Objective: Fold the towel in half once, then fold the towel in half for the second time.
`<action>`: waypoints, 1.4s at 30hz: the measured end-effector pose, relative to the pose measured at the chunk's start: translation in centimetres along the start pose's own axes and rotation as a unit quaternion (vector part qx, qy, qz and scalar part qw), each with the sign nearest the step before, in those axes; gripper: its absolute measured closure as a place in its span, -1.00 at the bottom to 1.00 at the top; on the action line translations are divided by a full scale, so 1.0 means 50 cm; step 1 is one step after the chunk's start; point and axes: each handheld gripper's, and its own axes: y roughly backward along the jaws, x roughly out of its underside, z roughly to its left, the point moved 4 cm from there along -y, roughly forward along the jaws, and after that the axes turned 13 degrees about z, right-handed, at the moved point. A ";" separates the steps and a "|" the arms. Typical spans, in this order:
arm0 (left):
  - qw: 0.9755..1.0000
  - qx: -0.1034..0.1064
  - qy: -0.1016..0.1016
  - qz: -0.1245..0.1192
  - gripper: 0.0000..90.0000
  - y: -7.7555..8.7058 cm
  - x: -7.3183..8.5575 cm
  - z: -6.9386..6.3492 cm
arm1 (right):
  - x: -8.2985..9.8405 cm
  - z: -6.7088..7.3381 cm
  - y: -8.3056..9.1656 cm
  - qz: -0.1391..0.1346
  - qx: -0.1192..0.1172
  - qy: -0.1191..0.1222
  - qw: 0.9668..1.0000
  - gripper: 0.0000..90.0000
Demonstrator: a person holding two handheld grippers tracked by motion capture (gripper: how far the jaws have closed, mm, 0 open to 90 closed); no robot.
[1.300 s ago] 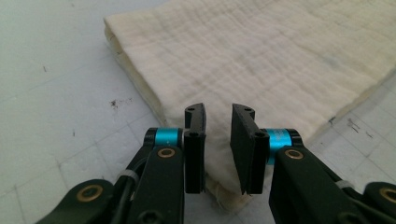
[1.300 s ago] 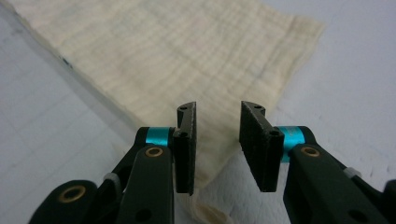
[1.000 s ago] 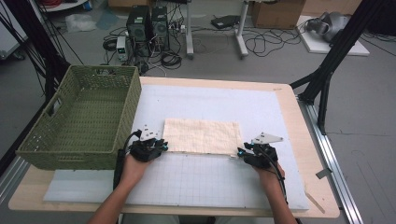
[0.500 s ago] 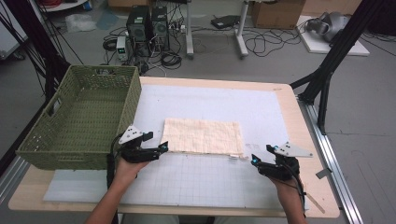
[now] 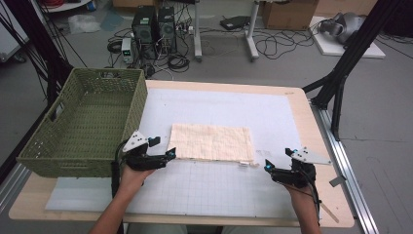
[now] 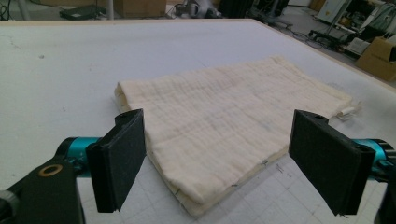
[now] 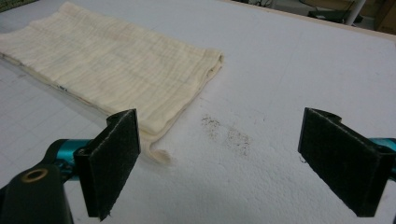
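Cream folded muslin cloth (image 5: 212, 142) lies released; both grippers, left (image 5: 168, 155) and right (image 5: 268, 167), spread empty; regrasping one layer could unfold it.

Left gripper (image 5: 165, 157) and right gripper (image 5: 269, 168): fingers just spread wide.

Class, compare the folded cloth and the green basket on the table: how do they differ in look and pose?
The folded cloth is cream and soft, lying flat on the white mat; the green basket is woven, rigid and stands tall with open walls. The cloth sits mid-table between the left gripper and right gripper; the basket sits at the table's left edge. Both are roughly rectangular.
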 end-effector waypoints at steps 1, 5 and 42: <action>1.000 0.000 0.001 0.001 -0.57 -0.002 0.001 0.000 | 0.000 -0.001 0.001 0.001 0.000 -0.001 1.000 -0.73; 1.000 -0.001 0.001 0.002 -0.56 -0.005 0.002 0.003 | 0.001 -0.004 0.001 -0.002 0.000 -0.005 1.000 -0.73; 0.994 -0.062 0.034 0.085 -0.21 -0.145 -0.112 0.119 | 0.001 0.001 -0.021 0.013 -0.021 -0.001 1.000 -0.73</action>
